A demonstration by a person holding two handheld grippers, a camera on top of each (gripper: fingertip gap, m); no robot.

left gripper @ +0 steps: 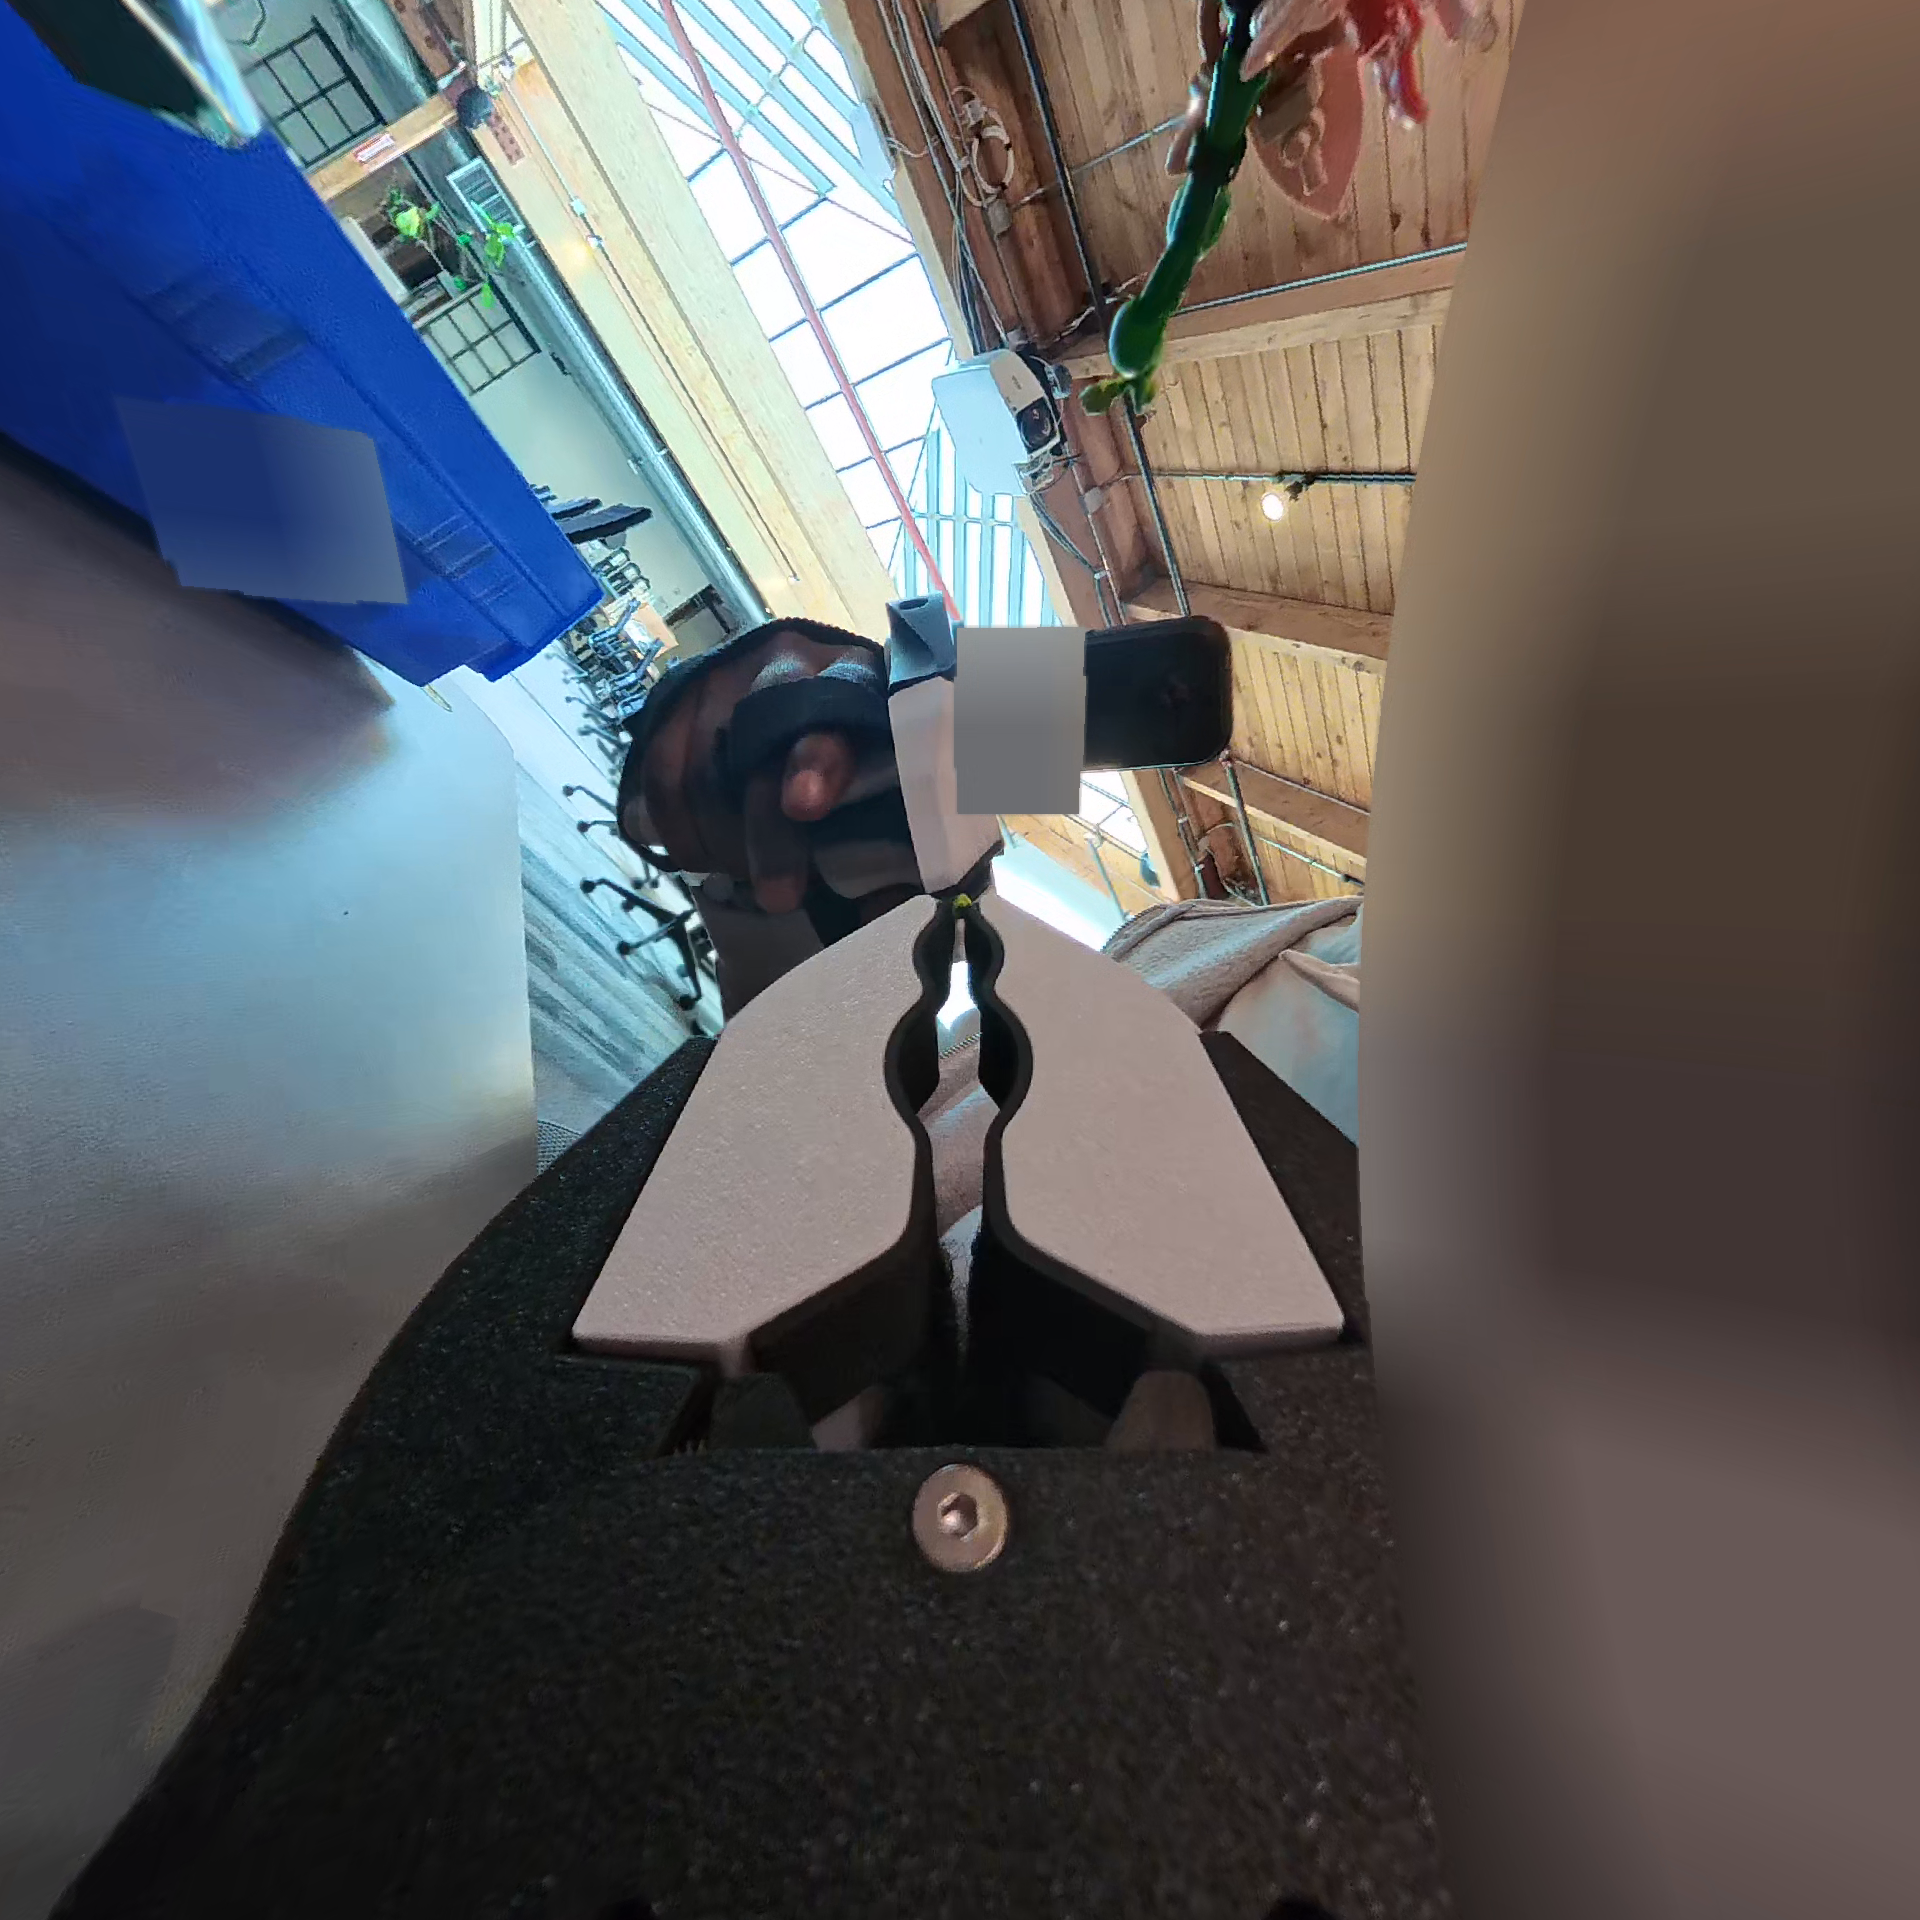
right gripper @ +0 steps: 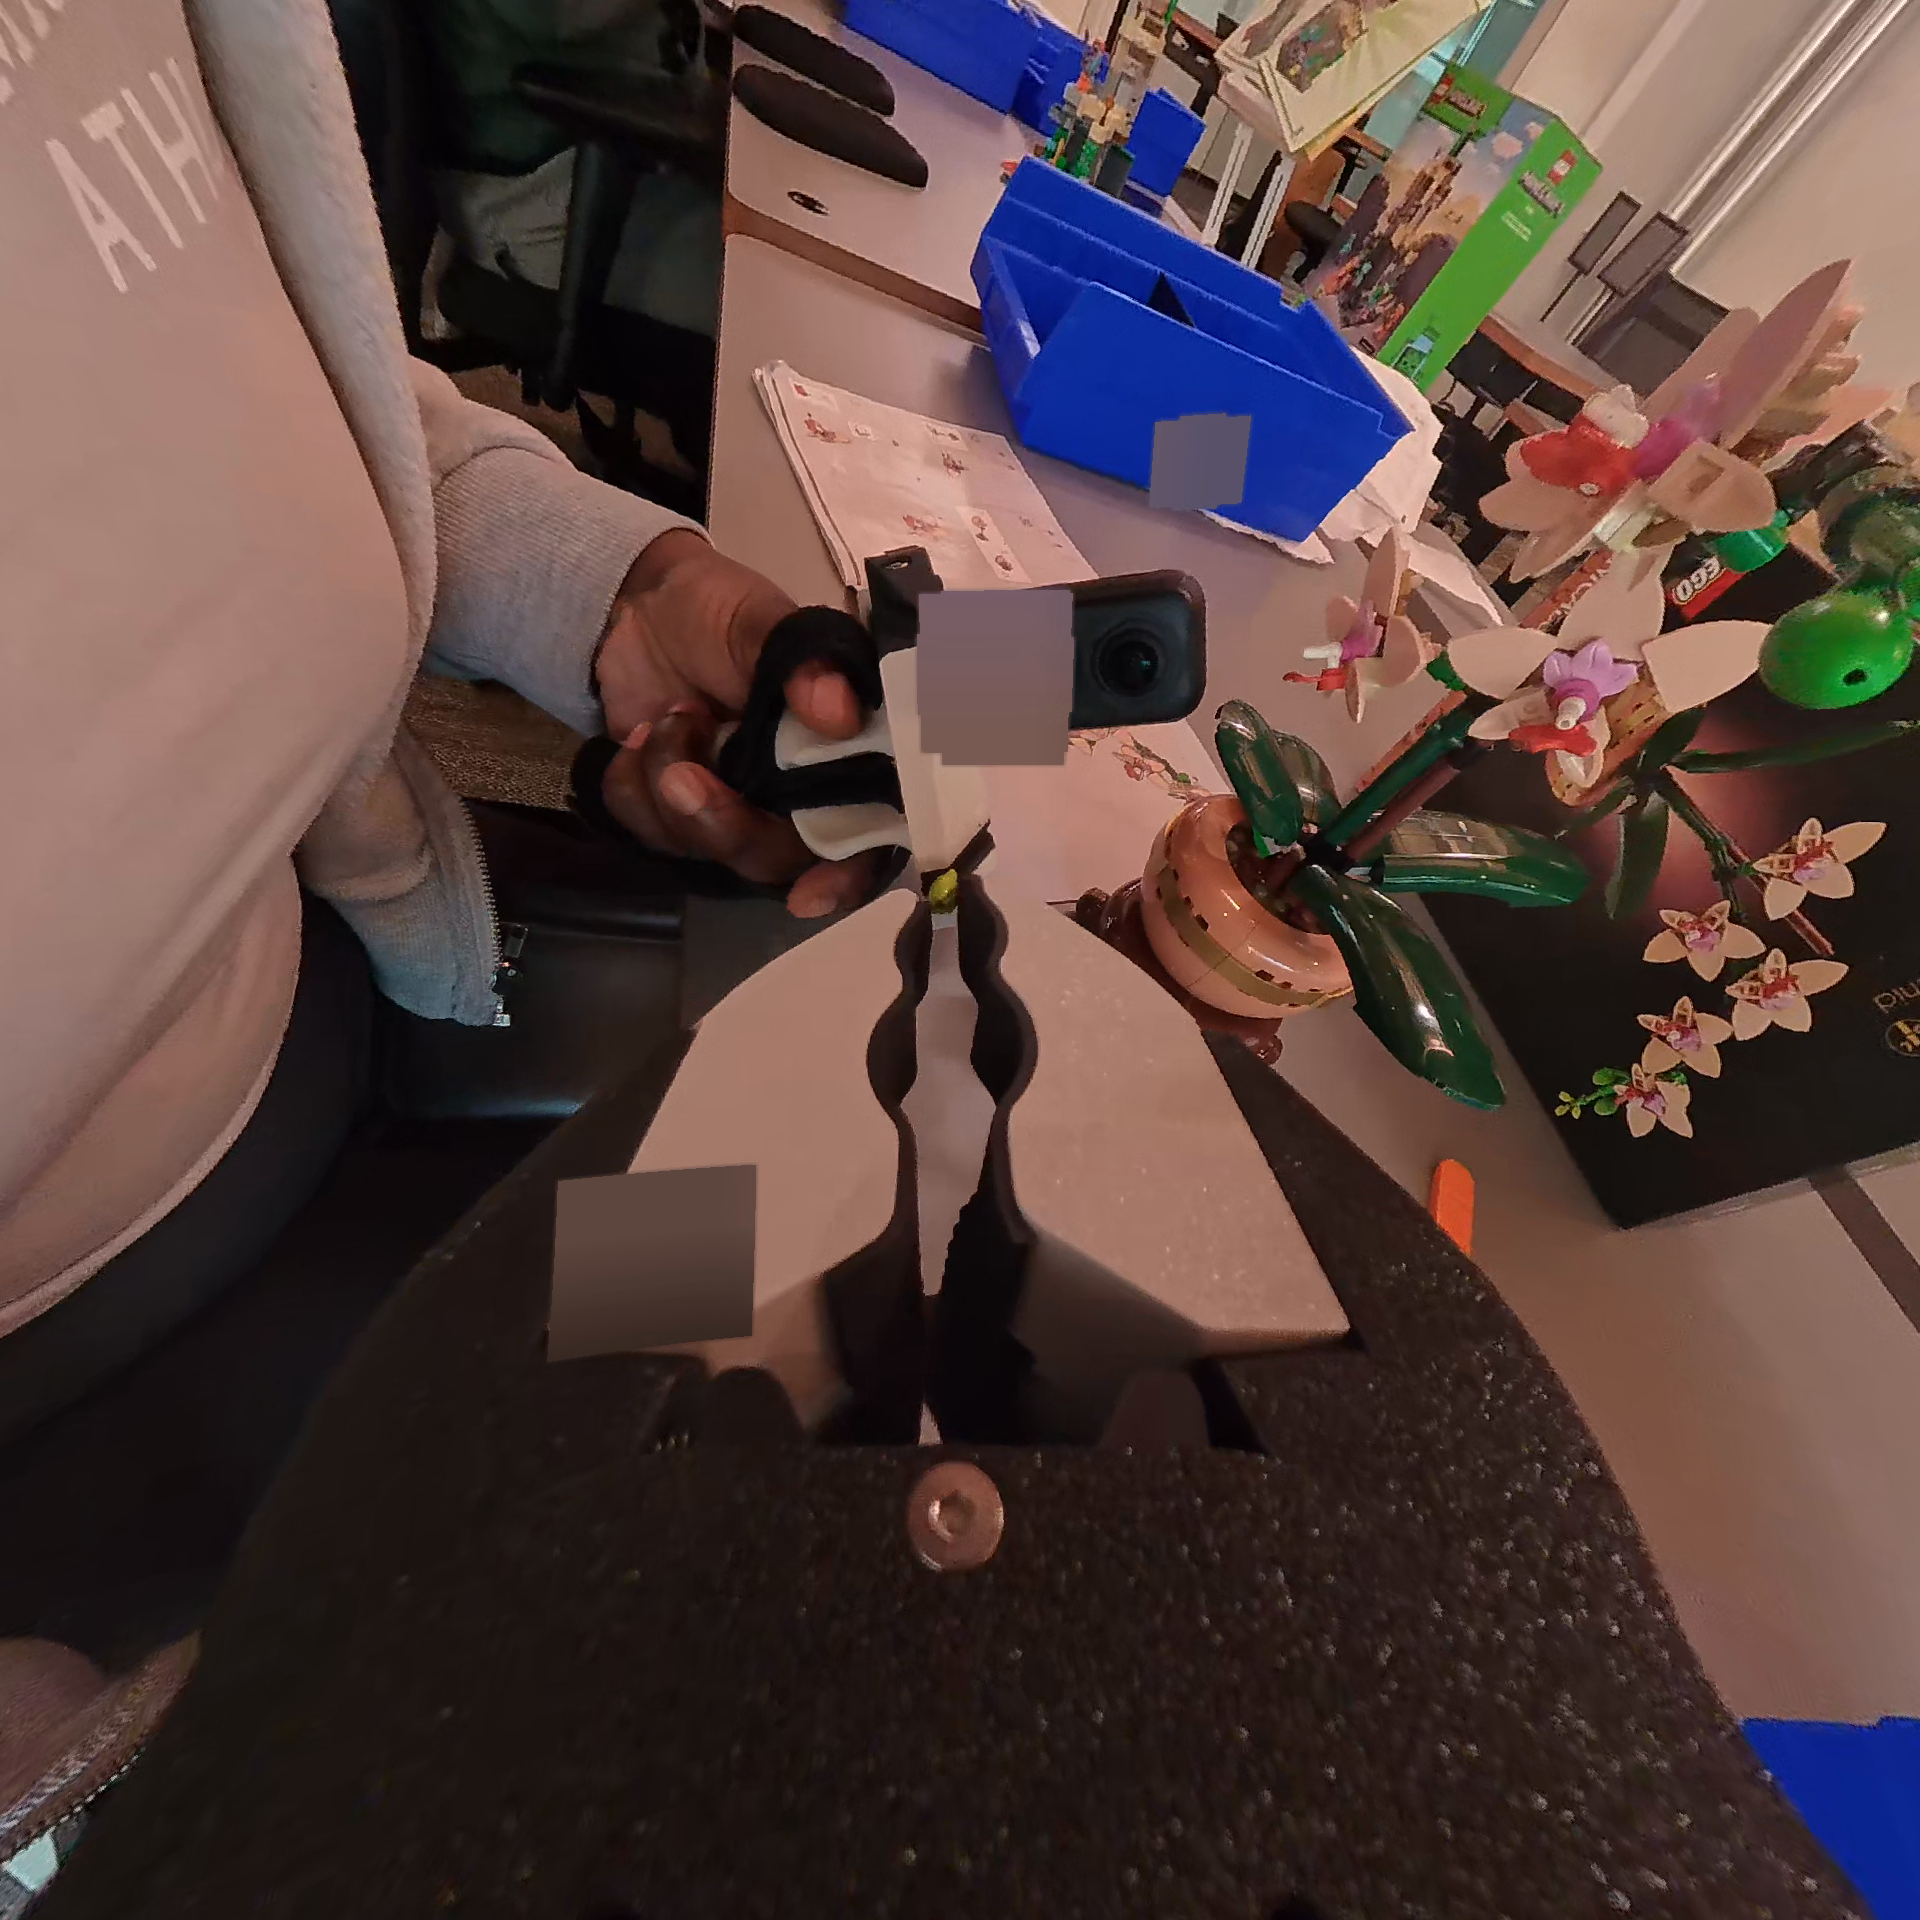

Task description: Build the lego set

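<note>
My two grippers meet tip to tip in the air beside the table. My right gripper (right gripper: 943,916) is shut on a small white Lego piece (right gripper: 943,925) with a lime-green piece (right gripper: 943,888) at its end. My left gripper (left gripper: 958,914) is shut, with the lime-green piece (left gripper: 961,902) at its tips. The left gripper (right gripper: 940,800) shows head-on in the right wrist view, held by a hand (right gripper: 707,707); the right gripper (left gripper: 940,821) shows likewise in the left wrist view. The built Lego orchid in its pink pot (right gripper: 1236,925) stands on the table to the right.
A blue bin (right gripper: 1195,353) and an open instruction booklet (right gripper: 914,468) lie on the table behind. The dark orchid set box (right gripper: 1714,935) stands at the right, with an orange tool (right gripper: 1452,1195) before it. An orchid stem (left gripper: 1184,239) hangs at the top. My two grippers' fingertips are within a few centimetres of each other.
</note>
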